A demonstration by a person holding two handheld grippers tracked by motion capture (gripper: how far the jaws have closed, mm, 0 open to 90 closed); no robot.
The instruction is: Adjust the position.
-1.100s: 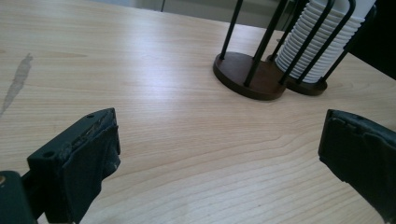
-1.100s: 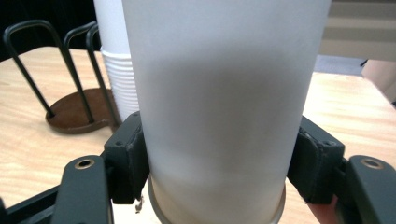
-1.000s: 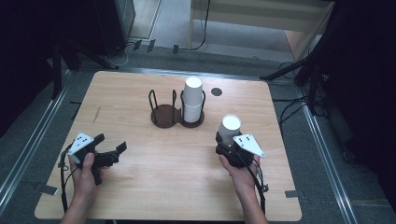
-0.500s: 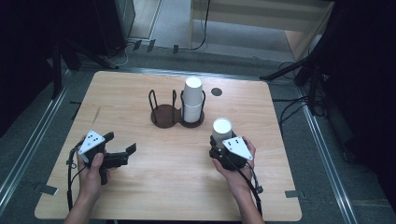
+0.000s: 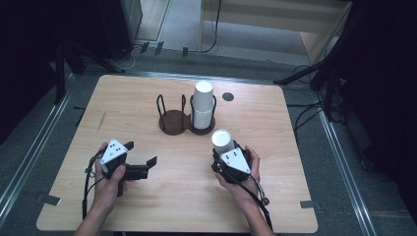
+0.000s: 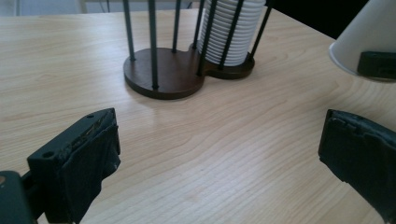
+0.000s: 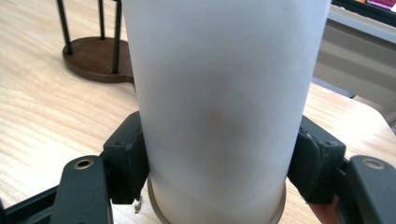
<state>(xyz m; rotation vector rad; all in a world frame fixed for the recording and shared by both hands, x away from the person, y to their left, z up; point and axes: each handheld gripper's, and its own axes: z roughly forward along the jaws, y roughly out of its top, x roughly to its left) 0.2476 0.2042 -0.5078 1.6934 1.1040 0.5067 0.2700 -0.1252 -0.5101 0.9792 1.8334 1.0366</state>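
My right gripper is shut on a white paper cup, and its pads press both sides of the cup, whose rim is at the bottom. It sits at the table's near right, just in front of a dark wooden two-slot holder with black wire posts. The holder's right slot carries a stack of white cups; its left slot is empty. My left gripper stands open at the near left, pointing toward the holder, with bare table between its jaws.
A small dark round disc lies on the wooden table behind the holder. Beyond the table's far edge, cables cross the floor in front of a pale wooden cabinet. Metal rails run along both sides.
My right gripper has carried the cup leftward and nearer to the person, and slightly lower. My left gripper has shifted to the right, staying open.
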